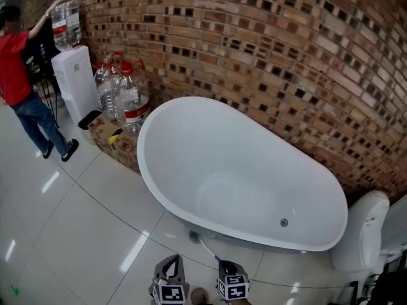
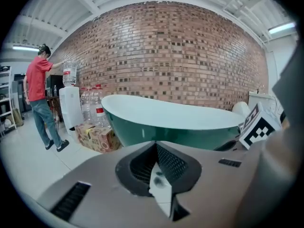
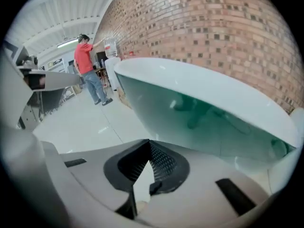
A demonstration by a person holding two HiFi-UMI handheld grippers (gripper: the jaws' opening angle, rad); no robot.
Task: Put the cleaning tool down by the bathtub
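Tool (image 1: 202,244) is on the floor (image 1: 95,234) just beside the tub (image 1: 147,170), its handle running back to your right hand-held gripper (image 1: 227,269), which is clenched; can't tell if it pinches the handle. Left hand-held gripper (image 1: 170,264) clenched, empty. Toilet (image 1: 362,230) right of tub; box (image 1: 121,146), jugs (image 1: 130,94), person (image 1: 16,68) far left.

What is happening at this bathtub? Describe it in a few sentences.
A person holds a claw in each hand before a white bathtub. The left claw and right claw are both shut and empty. The cleaning tool lies on the floor by the tub's base, just ahead of the right claw.
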